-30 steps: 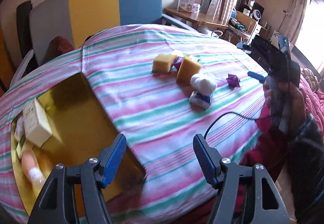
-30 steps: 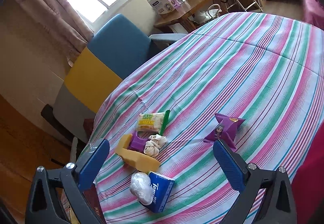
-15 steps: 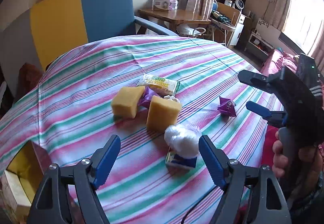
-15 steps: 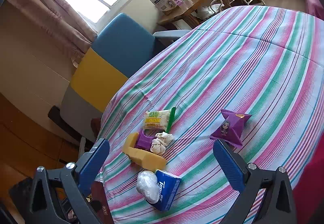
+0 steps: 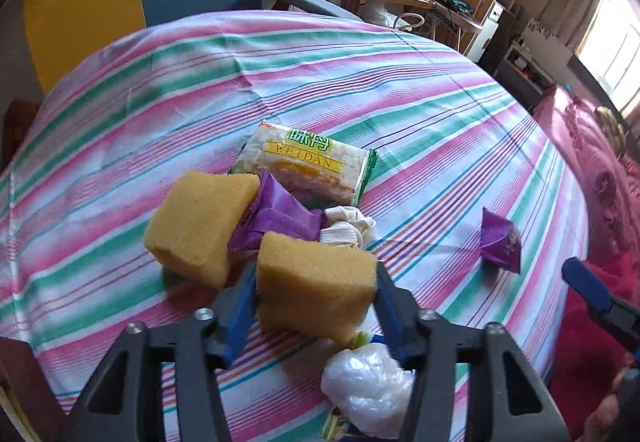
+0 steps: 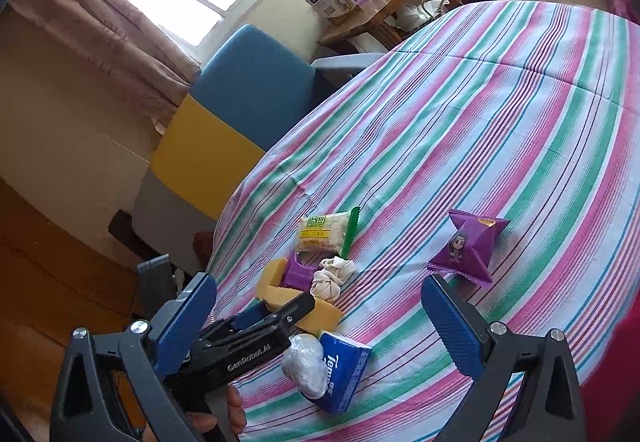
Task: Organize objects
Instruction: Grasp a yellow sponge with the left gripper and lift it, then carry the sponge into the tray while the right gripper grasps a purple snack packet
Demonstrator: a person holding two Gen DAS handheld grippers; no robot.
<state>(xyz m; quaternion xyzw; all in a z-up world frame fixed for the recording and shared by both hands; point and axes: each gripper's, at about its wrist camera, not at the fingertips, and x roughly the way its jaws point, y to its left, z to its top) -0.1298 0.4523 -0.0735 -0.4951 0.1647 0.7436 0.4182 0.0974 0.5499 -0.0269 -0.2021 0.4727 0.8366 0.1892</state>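
While your left gripper [image 5: 316,306] fingers pinch the nearer yellow sponge [image 5: 316,290], your right gripper [image 6: 320,326] gapes wide, holding nothing.

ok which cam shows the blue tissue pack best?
Right wrist view: the blue tissue pack lies in the open with its printed face showing, beside the crumpled plastic bag. In the left wrist view the bag covers nearly all of it.

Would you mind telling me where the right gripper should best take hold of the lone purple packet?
Probably across the puffed middle of the purple packet, coming from above. Its pointed corners and flat crimped edges look too thin to hold, and it lies apart from the other things, so the open right gripper has room on both sides.
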